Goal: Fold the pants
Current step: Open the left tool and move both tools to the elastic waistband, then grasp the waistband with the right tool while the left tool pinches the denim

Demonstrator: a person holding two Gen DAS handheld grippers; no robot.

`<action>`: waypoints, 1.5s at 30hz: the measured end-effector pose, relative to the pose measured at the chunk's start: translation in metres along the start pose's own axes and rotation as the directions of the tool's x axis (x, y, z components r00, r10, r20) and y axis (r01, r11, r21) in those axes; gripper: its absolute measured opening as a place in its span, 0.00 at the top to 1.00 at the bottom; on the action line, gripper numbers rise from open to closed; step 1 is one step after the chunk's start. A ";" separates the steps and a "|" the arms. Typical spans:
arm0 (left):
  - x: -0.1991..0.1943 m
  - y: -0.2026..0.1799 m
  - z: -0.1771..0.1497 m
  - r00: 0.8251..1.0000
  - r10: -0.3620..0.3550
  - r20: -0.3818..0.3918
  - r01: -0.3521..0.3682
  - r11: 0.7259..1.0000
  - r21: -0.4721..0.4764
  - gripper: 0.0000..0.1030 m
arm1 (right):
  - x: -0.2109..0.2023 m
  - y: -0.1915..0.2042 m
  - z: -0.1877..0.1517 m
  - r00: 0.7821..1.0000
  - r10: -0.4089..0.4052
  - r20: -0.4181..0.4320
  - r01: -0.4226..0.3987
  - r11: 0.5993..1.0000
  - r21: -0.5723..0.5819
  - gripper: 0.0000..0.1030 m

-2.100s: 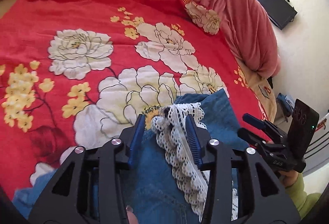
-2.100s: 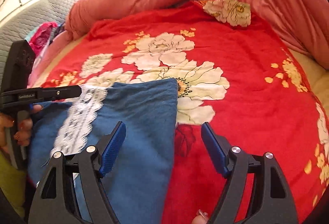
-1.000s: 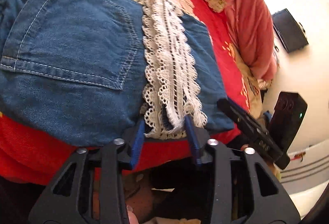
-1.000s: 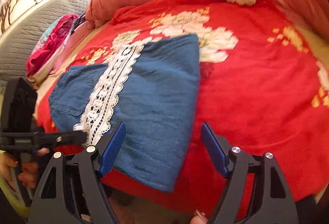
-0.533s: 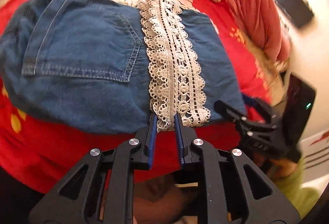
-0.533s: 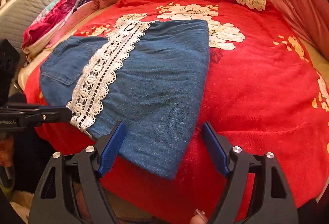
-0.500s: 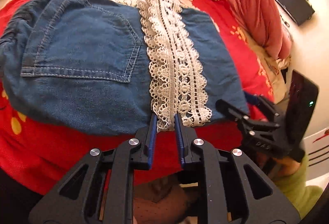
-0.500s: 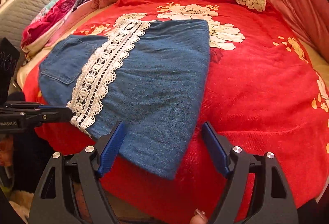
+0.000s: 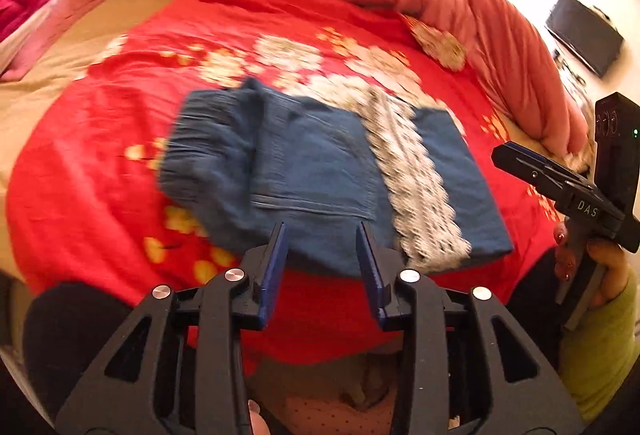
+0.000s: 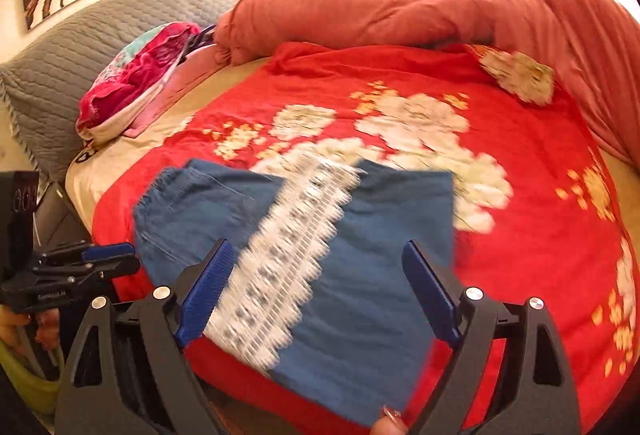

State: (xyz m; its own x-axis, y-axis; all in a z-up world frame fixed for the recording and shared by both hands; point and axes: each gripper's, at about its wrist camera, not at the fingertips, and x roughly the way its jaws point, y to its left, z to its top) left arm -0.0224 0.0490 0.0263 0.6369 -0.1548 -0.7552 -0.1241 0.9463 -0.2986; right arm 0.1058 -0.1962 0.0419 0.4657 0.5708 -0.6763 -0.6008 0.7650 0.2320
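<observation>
The blue denim pants [image 9: 320, 163] lie folded on the red flowered blanket [image 9: 100, 175], a white lace strip [image 9: 416, 179] running across them. My left gripper [image 9: 322, 259] hovers over their near edge; its jaws are opening and nothing is between them. In the right wrist view the pants [image 10: 368, 275] lie below my right gripper [image 10: 318, 291], whose jaws are wide and still opening, with no cloth pinched. Each gripper shows in the other's view: the right gripper [image 9: 516, 159] off to the right, the left gripper [image 10: 120, 259] off to the left.
A bunched salmon duvet [image 10: 400, 3] fills the back and right of the bed. A grey quilted headboard [image 10: 60, 59] and a pink clothes pile [image 10: 136, 83] sit at the left. The bed's near edge is just under both grippers. A black screen [image 9: 584, 31] stands by the wall.
The left gripper, shut at the lace hem half a second ago, has parted its jaws and let go. Both grippers have lifted up and back from the pants, which stay folded on the blanket.
</observation>
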 end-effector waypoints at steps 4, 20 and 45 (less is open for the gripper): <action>-0.006 0.022 0.005 1.000 0.021 0.017 -0.020 0.998 -0.061 0.63 | 0.016 0.024 0.024 0.999 0.034 -0.008 -0.034 0.998 -0.050 0.15; 0.010 0.056 0.016 0.998 0.060 0.015 -0.056 0.985 -0.163 0.45 | 0.086 0.092 0.068 0.988 0.123 -0.097 -0.140 0.972 -0.190 0.05; 0.046 0.081 0.019 0.997 0.034 -0.075 -0.050 0.972 -0.228 0.53 | 0.207 0.133 0.071 0.822 0.371 -0.432 -0.486 0.852 -0.193 0.70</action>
State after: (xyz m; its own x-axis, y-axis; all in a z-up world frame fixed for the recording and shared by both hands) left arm 0.0111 0.1245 -0.0211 0.5732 -0.1438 -0.8067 -0.3263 0.8630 -0.3857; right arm 0.1682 0.0450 -0.0170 -0.1214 0.6240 -0.7719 -0.8637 0.3168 0.3919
